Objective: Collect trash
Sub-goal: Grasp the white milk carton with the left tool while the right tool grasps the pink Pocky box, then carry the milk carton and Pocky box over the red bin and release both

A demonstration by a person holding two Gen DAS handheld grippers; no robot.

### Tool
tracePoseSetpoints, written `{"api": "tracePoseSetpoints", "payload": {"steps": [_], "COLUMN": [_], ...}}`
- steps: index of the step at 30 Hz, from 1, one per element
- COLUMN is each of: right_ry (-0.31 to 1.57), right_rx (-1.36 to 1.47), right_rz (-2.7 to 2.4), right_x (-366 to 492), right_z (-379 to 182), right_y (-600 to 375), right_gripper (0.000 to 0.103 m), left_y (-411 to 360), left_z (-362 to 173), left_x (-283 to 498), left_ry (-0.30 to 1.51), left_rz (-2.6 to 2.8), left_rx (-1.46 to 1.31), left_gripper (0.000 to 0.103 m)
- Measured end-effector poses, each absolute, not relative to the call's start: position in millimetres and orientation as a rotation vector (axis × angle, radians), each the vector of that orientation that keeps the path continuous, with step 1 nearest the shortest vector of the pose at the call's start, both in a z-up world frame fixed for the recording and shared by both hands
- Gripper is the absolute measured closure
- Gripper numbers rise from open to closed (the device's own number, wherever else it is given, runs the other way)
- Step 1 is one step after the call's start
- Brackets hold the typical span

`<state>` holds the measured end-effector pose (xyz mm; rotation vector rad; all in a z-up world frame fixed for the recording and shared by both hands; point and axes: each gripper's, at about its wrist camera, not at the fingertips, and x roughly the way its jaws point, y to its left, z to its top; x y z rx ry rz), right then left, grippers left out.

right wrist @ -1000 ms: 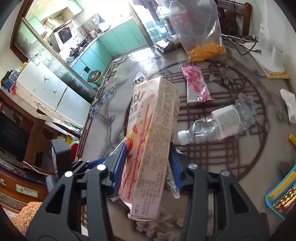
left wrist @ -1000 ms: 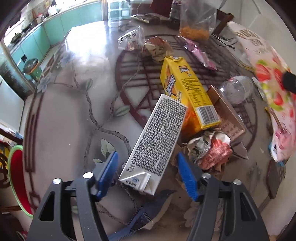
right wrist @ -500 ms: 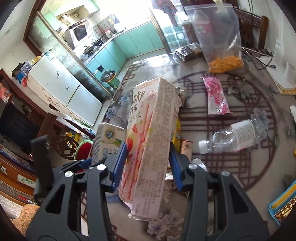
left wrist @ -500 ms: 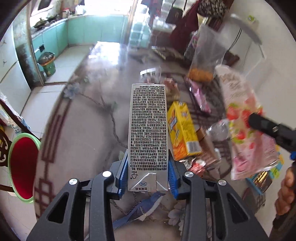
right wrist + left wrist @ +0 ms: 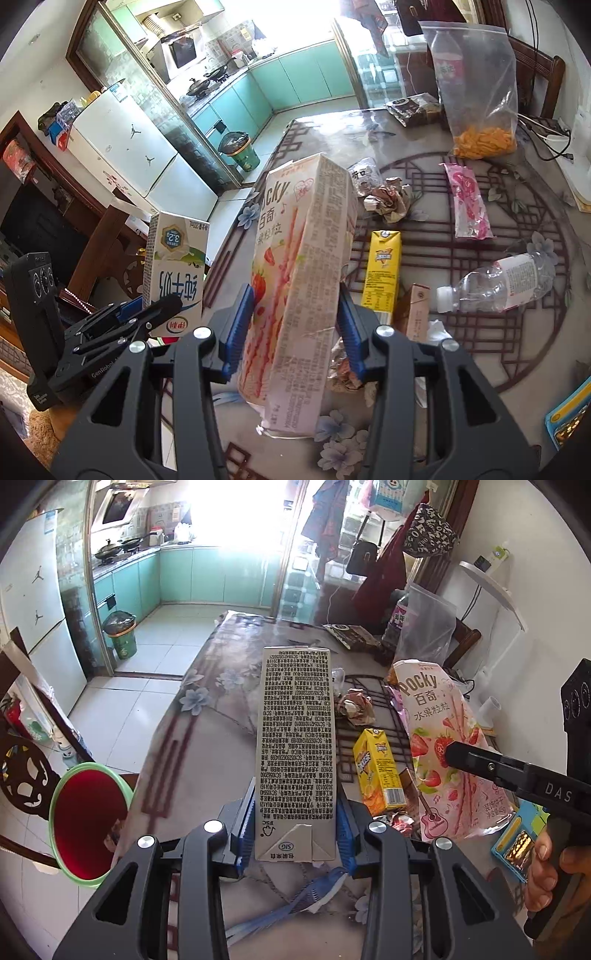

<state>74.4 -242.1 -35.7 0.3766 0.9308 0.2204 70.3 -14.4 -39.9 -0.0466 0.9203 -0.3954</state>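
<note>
Blue pads of the left gripper have just clamped the carton and lifted it off the table, while the right gripper grips the Pocky box, both ready for the bin.

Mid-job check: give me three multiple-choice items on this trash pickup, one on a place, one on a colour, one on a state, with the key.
1. Where is the yellow juice carton?
A. Lying on the patterned table
B. In the left gripper
C. Inside the bin

2. What colour is the rim of the red-lined plastic bin beside the table?
A. Blue
B. Green
C. White

3. What is the right gripper doing?
A. Open, empty
B. Clamped on the clear plastic bottle
C. Clamped on the pink Pocky snack box

Key: 1 A, it lies flat on the tabletop, untouched; 2 B, a green ring edges the red inside; 3 C, blue pads press both sides of the box.
</note>
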Motion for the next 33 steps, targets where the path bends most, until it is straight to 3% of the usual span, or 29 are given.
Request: {"api": "tracePoseSetpoints", "payload": {"steps": [33], "right_ry": [0.954], "right_rx": [0.288], "right_rz": [0.265], "right_x": [91], "right_z": [-26], "right_y": [-49], "right_gripper": [0.059], "left_y": [183], "left_z": [-53], "left_x": [87], "left_ry": [0.918], "left_rz": [-0.333], "left_rx": [-0.115], "left_gripper": [0.069]}}
